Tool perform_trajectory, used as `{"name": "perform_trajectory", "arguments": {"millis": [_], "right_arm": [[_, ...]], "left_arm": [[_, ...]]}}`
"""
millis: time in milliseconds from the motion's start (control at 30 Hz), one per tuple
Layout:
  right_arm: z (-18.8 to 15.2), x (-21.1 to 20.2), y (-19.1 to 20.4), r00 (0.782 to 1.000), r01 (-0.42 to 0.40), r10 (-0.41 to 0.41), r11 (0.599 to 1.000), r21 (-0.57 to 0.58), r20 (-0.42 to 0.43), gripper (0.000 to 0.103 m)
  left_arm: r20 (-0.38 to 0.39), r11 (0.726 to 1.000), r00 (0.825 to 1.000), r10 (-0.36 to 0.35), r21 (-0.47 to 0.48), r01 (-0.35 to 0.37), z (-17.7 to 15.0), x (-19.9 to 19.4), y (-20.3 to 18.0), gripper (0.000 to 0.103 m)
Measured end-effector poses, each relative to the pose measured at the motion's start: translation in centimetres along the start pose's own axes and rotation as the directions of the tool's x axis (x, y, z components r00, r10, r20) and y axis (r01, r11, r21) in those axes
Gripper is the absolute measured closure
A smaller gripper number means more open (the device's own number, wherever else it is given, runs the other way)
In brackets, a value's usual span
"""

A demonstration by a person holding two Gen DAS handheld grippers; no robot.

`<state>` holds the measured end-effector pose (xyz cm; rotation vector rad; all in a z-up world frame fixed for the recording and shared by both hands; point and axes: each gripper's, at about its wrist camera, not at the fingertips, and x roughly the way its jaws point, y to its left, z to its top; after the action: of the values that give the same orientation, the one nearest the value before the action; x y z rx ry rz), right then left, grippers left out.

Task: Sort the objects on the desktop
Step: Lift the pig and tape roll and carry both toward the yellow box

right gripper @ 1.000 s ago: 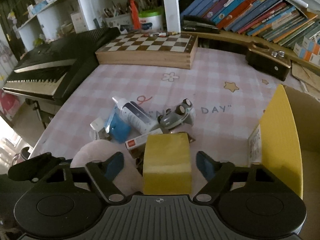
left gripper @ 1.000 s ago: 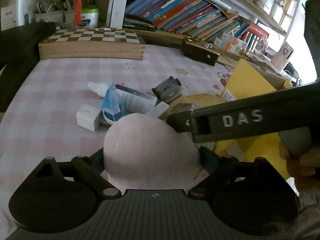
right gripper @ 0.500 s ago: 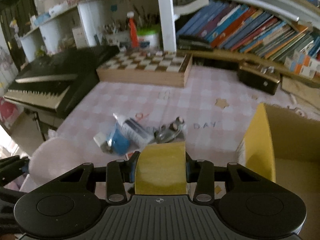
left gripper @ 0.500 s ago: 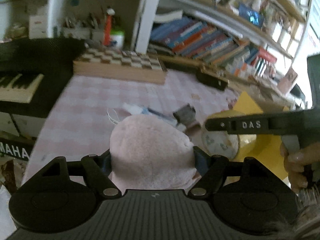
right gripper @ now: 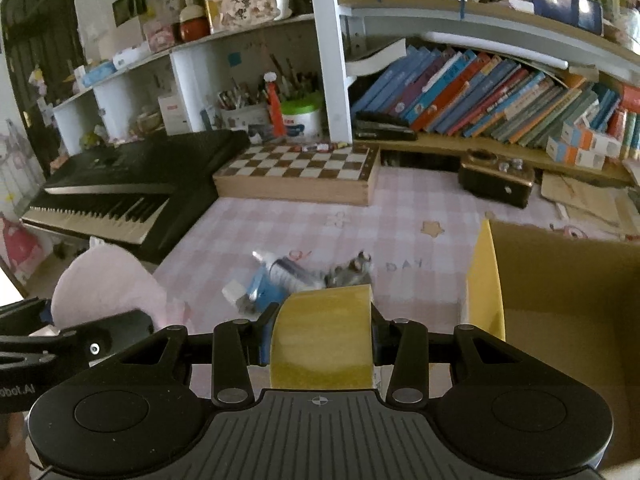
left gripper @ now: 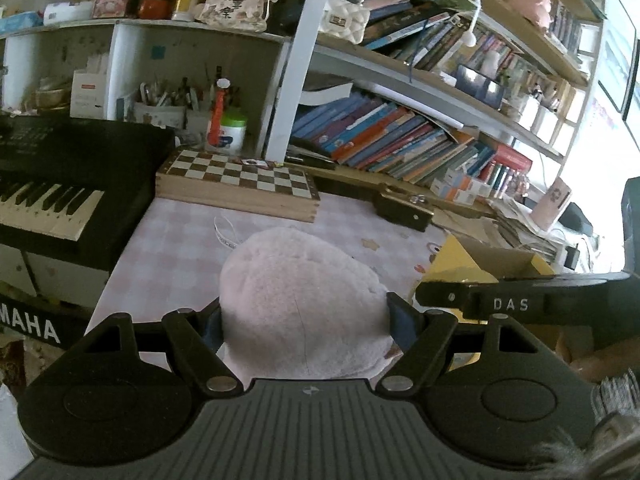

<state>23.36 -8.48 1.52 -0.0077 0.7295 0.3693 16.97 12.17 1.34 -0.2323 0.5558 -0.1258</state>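
A: While both tools are loaded, note handling. The left gripper (left gripper: 304,320) has its pads pressed into the sides of a pale pink, rounded plush toy (left gripper: 300,300), held above the near edge of the pink checked tablecloth (left gripper: 180,232). It looks soft and light, and it bulges past the pads, so a squeeze across the widest part seems safest.

B: And the right gripper (right gripper: 320,344)?

A: Clamped on the flat faces of a wide roll of yellow tape (right gripper: 322,336), held up just left of the open cardboard box with a yellow flap (right gripper: 484,280). Probably stiff and smooth, so it may slip if tilted.

B: Count, near to far?

A: One plush, one roll, one box. Then a blurred cluster on the cloth: a white bottle (right gripper: 284,268), something blue (right gripper: 262,290), a small grey toy car (right gripper: 352,272); the exact number is unclear. Beyond those, one wooden chessboard case (right gripper: 300,176).
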Motion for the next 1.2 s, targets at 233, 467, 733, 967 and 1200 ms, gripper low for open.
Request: {"name": "perform_trajectory", "arguments": {"millis": [233,467,733,967,1200], "right_arm": [[-2.1,-2.2,0.3,1.0,-0.005,0.005,0.998,0.067,0.0,0.062],[-4.5,-4.0,2.2,1.0,0.008,-0.007,0.998,0.068,-0.012,0.062],[-6.9,-7.0,3.5,1.0,0.014,-0.014,0.996,0.085,-0.002,0.062],[-9.4,-9.5,3.9,0.999,0.035,-0.033,0.992,0.123,-0.014,0.062],[-11.6,-11.6,4.2,0.998,0.066,-0.066,0.984,0.166,-0.005,0.062]], "left_arm": [[-0.003,1.0,1.0,-0.005,-0.029,0.005,-1.4,-2.6,0.6,0.027],[-0.01,0.999,1.0,-0.012,-0.032,0.012,-3.1,-5.5,1.2,0.027],[-0.008,1.0,1.0,-0.03,-0.006,0.03,-4.6,-8.8,1.3,0.027],[-0.028,0.998,0.997,-0.066,0.013,0.067,-6.0,-10.7,0.9,0.027],[-0.047,0.992,0.993,-0.11,0.051,0.112,-7.2,-12.0,-0.2,0.027]]}}
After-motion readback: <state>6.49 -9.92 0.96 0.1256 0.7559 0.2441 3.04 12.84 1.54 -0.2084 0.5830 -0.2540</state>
